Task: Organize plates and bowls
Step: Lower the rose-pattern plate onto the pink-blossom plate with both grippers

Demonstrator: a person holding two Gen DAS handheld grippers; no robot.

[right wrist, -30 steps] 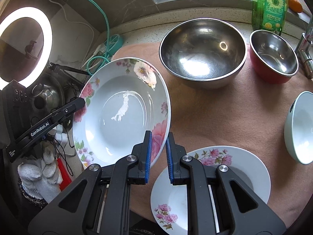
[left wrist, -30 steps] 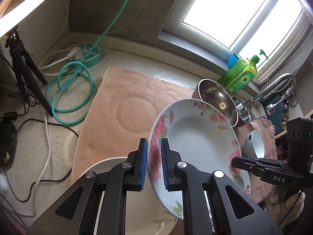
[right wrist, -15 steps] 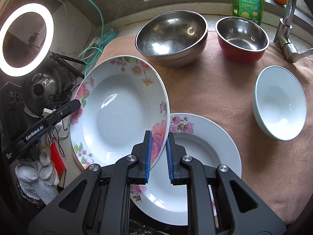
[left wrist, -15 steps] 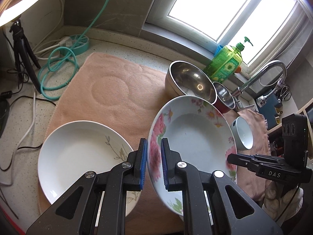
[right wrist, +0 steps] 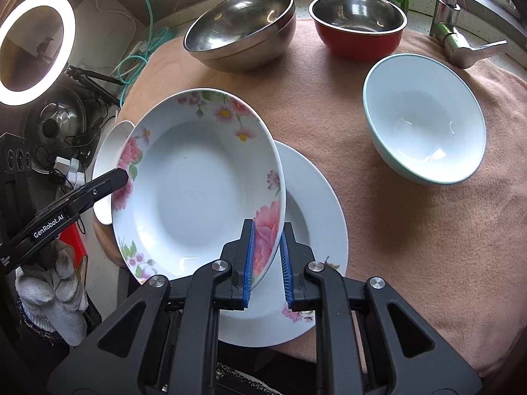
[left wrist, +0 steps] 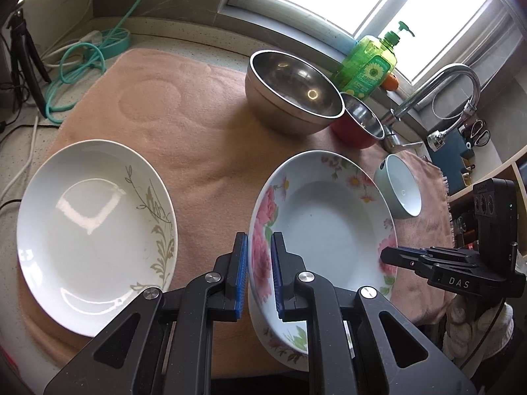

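Note:
A deep floral plate (left wrist: 329, 217) hangs tilted above the pink mat (left wrist: 197, 125), held at opposite rims. My left gripper (left wrist: 258, 240) is shut on its left rim and my right gripper (right wrist: 266, 227) is shut on its right rim. Under the held floral plate (right wrist: 197, 191) a second floral plate (right wrist: 316, 204) lies on the mat. A white plate with a leaf pattern (left wrist: 89, 230) lies to the left. At the back stand a large steel bowl (right wrist: 240, 33) and a red-sided steel bowl (right wrist: 359, 33). A pale green bowl (right wrist: 425, 118) sits on the right.
A green dish soap bottle (left wrist: 369, 65) and a faucet (left wrist: 444, 79) stand by the window at the back right. A teal hose (left wrist: 79, 62), cables and a tripod lie off the mat's left. A ring light (right wrist: 33, 46) glows at the left.
Both grippers carried the floral plate back toward the near edge and slightly down; it now hangs over the second floral plate. The white leaf plate has come fully into the left view.

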